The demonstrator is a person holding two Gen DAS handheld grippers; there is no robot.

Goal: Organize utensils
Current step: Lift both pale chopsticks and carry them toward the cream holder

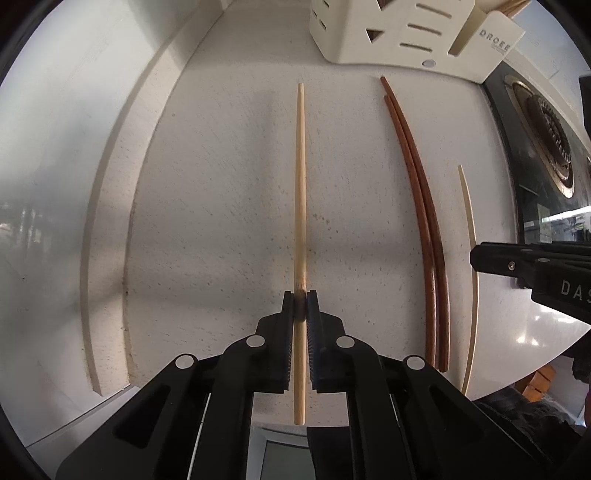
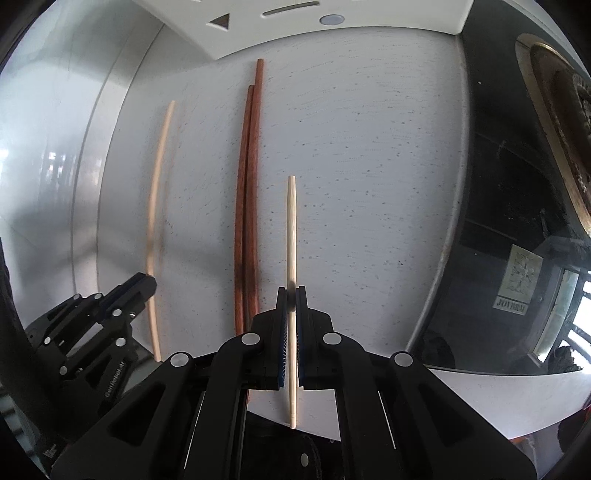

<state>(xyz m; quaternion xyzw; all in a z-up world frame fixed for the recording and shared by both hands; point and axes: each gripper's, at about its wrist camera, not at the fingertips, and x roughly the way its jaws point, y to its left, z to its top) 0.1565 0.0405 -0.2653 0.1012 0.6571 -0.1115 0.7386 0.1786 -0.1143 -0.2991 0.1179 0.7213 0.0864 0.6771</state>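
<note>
Black fingers fill the bottom of both views, and each gripper is clamped on a pale stick; left gripper [image 1: 300, 295] has its pads pinched tight on a light chopstick [image 1: 300, 192], which lies along the white speckled counter [image 1: 221, 203] with its thin tip pointing to the far side and its thick end poking out near the camera; right gripper [image 2: 291, 291] is likewise clenched on a second light chopstick [image 2: 291, 221], tip pointing far, the stick running between the pads and out past them on the near side; whether that one touches the counter, I can't tell. Between the two sits a pair of dark brown chopsticks [image 2: 248, 206], side by side and touching, lying flat, left of the right gripper's stick and right of the left gripper's; both grippers are well apart from that pair. At the far edge stands a cream utensil holder [image 1: 399, 33] with slots in its wall; more sticks show at its top right corner. Off to the right, a dark sink [image 2: 517, 221] with a brassy drain [image 1: 550, 140].
</note>
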